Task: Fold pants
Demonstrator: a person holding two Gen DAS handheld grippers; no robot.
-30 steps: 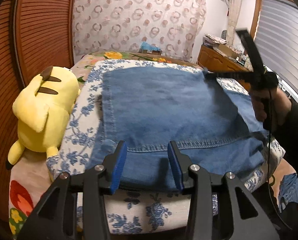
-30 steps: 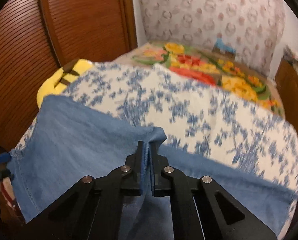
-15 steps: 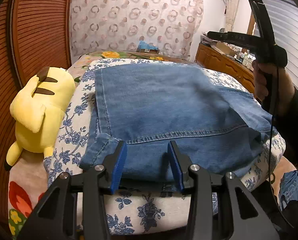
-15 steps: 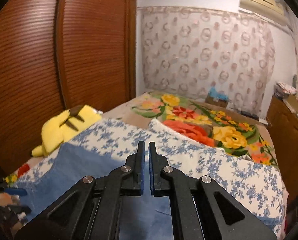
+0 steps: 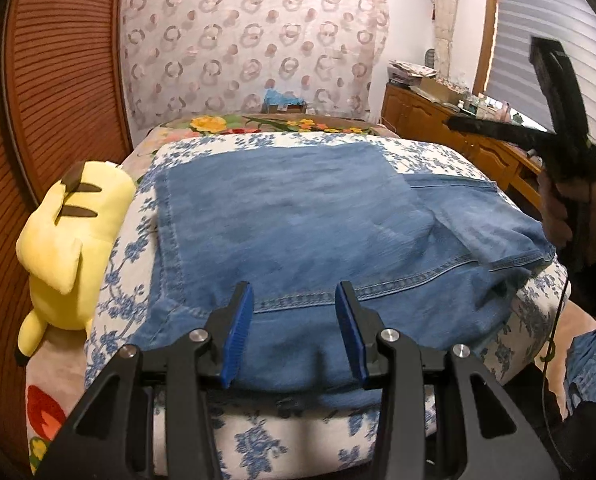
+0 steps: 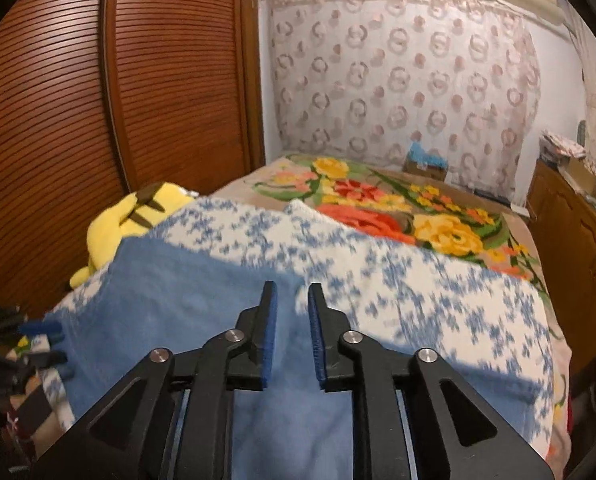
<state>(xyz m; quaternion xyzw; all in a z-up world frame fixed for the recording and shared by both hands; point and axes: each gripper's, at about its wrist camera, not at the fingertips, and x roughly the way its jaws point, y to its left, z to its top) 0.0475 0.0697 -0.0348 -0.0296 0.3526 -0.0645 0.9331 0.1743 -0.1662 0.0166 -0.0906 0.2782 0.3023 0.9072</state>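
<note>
Blue jeans (image 5: 298, 216) lie folded on a white pad with blue flowers (image 5: 110, 280) on the bed. The upper layer is flat, and a lower layer sticks out to the right (image 5: 489, 216). My left gripper (image 5: 294, 288) hovers open over the near hem with nothing between its blue pads. A hand (image 5: 565, 216) holds my right gripper (image 5: 461, 124) raised above the jeans' right side. In the right wrist view the right gripper (image 6: 293, 288) is above the jeans (image 6: 178, 304); its jaws are opening and nothing is between them.
A yellow plush toy (image 5: 74, 232) lies against the pad's left side, next to a brown slatted wardrobe door (image 5: 58, 80). A flowered blanket (image 6: 377, 200) covers the bed beyond. A wooden dresser (image 5: 437, 120) with clutter stands at the right.
The right gripper let go of the jeans corner, lifted up and away to the right, and its jaws parted. The folded layer now lies flat. The left gripper drew back slightly.
</note>
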